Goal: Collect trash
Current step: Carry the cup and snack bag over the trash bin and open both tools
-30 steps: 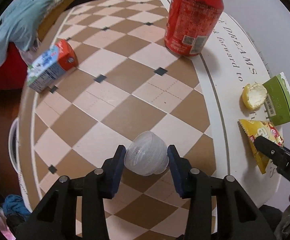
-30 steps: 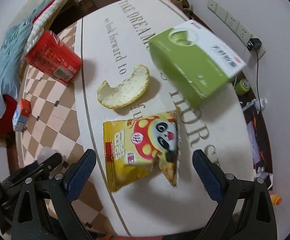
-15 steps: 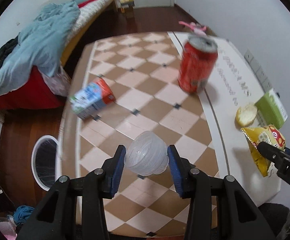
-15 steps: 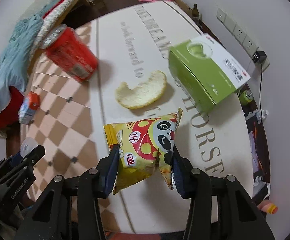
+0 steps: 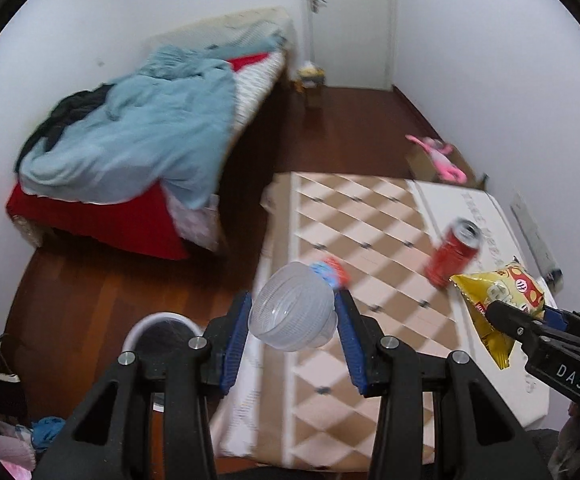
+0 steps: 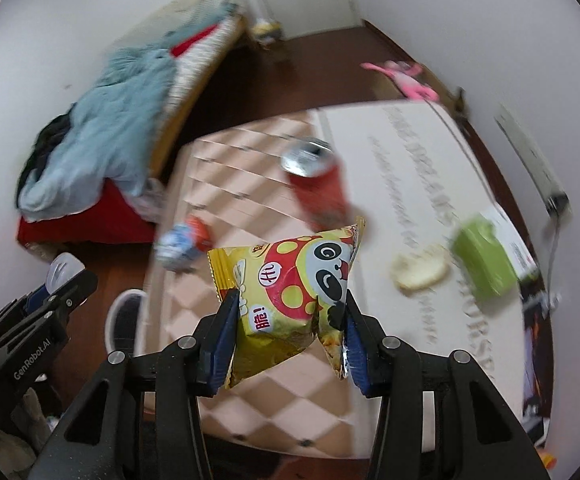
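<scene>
The left gripper (image 5: 293,316) has its blue-padded jaws closed against the sides of a clear ribbed plastic cup (image 5: 293,312), which sits tilted between them, lifted clear of the table; in the left wrist view a white-rimmed waste bin (image 5: 158,330) stands on the dark wood floor at about 8 o'clock from the cup, partly hidden behind the gripper's frame. The right gripper (image 6: 288,334) pinches a yellow snack bag (image 6: 286,280) printed with a panda face and red spots; its jaws press in on the bag's lower half, and the bag hangs in the air above the checked table top (image 6: 250,384); the same bag shows at 3 o'clock in the left wrist view, held off the table. On the table, in the right wrist view, a red soda can (image 6: 318,180) stands at 12 o'clock from the bag; a small red-and-blue carton (image 6: 184,242) lies at 9 o'clock near the table's edge; a piece of pale citrus peel (image 6: 420,270) lies at 3 o'clock, and just beyond it a green box (image 6: 484,262); all four are blurred. A bed with a crumpled light-blue blanket (image 5: 142,132) fills the 10 o'clock part of the left wrist view.
</scene>
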`<action>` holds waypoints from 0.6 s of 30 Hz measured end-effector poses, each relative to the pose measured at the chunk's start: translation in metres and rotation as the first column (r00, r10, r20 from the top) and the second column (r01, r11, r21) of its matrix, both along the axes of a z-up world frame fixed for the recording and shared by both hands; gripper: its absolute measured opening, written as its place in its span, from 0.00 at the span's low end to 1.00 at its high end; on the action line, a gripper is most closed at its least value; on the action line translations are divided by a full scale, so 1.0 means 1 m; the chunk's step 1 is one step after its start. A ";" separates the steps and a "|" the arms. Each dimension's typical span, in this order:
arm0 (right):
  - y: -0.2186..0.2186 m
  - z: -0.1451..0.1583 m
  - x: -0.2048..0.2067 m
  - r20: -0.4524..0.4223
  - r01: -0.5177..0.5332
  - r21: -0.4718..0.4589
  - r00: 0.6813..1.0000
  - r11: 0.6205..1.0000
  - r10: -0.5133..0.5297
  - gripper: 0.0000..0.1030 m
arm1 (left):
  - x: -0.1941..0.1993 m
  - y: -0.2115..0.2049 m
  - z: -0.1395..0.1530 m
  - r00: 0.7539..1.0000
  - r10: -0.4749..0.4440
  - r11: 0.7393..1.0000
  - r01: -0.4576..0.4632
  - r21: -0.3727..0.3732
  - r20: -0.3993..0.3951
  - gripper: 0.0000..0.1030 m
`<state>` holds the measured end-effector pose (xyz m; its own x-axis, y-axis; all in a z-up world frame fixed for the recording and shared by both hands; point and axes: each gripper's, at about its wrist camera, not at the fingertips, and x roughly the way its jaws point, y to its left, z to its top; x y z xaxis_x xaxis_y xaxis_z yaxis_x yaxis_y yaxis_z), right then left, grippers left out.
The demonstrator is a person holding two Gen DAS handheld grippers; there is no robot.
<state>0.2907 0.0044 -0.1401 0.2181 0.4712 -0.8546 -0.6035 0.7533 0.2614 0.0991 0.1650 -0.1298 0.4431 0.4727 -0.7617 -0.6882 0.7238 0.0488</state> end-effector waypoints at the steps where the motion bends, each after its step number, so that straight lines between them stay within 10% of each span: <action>1: 0.010 0.006 -0.008 0.006 -0.018 0.010 1.000 1.000 0.018 0.48 | -0.012 0.009 0.003 1.000 0.024 1.000 -0.024 0.013 0.003 0.38; 11: 0.143 0.003 -0.088 -0.010 -0.240 0.025 0.971 0.970 0.241 0.48 | -0.119 0.101 -0.030 0.969 0.242 0.970 -0.243 -0.015 -0.047 0.38; 18: 0.235 -0.066 -0.140 -0.133 -0.367 -0.023 0.923 0.930 0.361 0.48 | -0.180 0.181 -0.107 0.918 0.387 0.885 -0.397 -0.245 -0.089 0.38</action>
<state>0.1505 0.2398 -0.2062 -0.0702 0.4571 -0.8866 -0.8037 0.5006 0.3217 -0.0808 0.3456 -0.2366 0.2314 0.3911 -0.8908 -0.9196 0.3867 -0.0691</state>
